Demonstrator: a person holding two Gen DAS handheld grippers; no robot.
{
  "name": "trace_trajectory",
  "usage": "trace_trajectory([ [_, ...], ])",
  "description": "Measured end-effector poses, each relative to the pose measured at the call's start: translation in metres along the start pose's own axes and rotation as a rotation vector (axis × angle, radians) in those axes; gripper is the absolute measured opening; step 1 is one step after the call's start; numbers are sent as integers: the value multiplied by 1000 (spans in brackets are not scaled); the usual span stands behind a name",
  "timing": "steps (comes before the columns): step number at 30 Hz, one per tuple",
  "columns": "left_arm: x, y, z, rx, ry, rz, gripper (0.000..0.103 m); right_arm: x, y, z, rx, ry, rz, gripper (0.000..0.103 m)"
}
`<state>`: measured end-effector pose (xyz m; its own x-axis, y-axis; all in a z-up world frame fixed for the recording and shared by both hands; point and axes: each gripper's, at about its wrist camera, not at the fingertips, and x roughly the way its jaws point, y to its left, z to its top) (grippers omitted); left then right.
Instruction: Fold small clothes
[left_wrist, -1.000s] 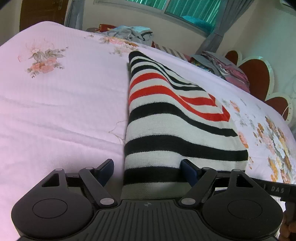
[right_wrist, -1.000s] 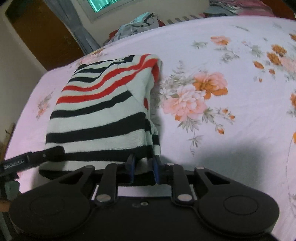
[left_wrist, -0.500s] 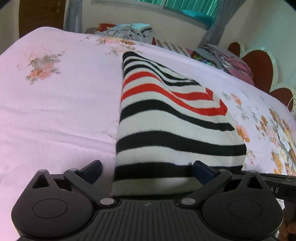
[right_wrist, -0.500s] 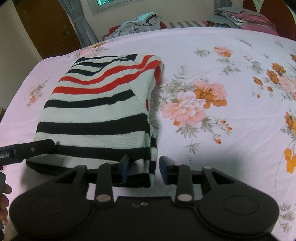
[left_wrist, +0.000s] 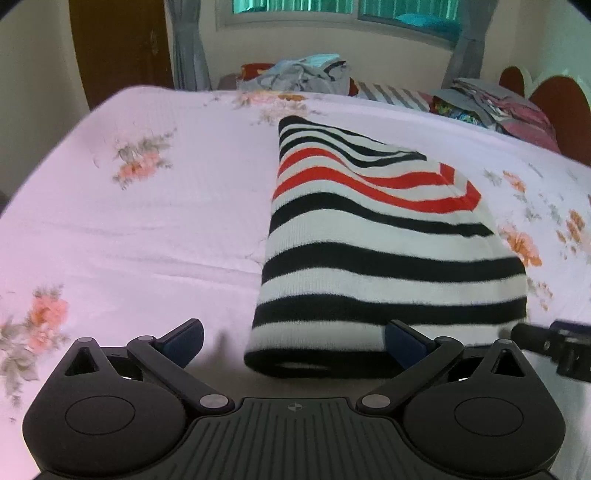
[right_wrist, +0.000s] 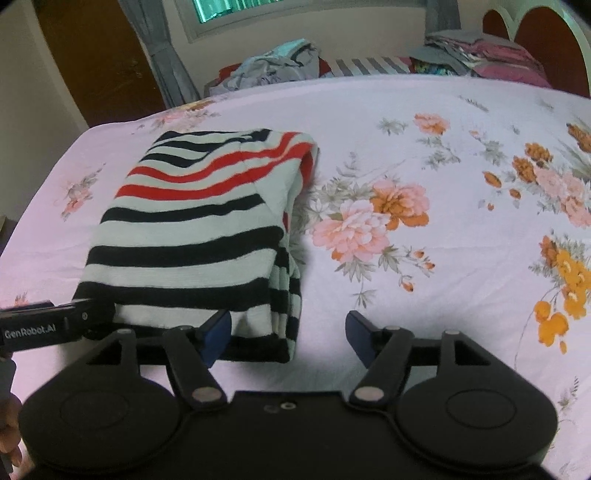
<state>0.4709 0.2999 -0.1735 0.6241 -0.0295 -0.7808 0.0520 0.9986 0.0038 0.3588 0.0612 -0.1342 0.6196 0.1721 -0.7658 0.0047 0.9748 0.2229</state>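
Observation:
A folded sweater (left_wrist: 373, 251) with black, white and red stripes lies flat on the pink floral bedsheet (left_wrist: 147, 229). It also shows in the right wrist view (right_wrist: 199, 229). My left gripper (left_wrist: 293, 341) is open and empty, its jaws wide apart just in front of the sweater's near left corner. My right gripper (right_wrist: 288, 332) is open and empty, its jaws standing either side of the sweater's near right corner without holding it. The tip of the right gripper (left_wrist: 554, 343) shows at the right edge of the left wrist view.
A heap of unfolded clothes (left_wrist: 306, 72) lies at the far edge of the bed under the window. More folded clothes (right_wrist: 480, 55) are stacked by the red headboard (right_wrist: 546, 40). A brown door (right_wrist: 92, 62) stands far left.
My right gripper let go of the sweater's near edge and opened wide. My left gripper opened wider. Both drew back from the sweater, which now lies flat on the bed.

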Motion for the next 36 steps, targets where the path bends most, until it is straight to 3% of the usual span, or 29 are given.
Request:
trace_trajectory([
  [4,-8,2,-1,-45,38,-6,103,-11,1,-2,-10,-17,8,70],
  [10,-49,2,-16,-83,-104,116,103,-41,-1,-13,-31,-61,32,70],
  [14,-86,5,-25,-86,-123,74,103,-79,-3,-25,-24,-111,63,71],
  [21,-168,1,-58,-84,-177,65,103,-165,4,-60,-115,-245,47,83],
  [26,-226,1,-88,-82,-206,65,103,-225,8,-85,-117,-347,-6,101],
  [29,-254,5,-103,-96,-211,62,103,-251,12,-98,-123,-390,-40,102],
  [36,-299,12,-129,-109,-241,66,103,-285,16,-117,-117,-432,-21,102],
])
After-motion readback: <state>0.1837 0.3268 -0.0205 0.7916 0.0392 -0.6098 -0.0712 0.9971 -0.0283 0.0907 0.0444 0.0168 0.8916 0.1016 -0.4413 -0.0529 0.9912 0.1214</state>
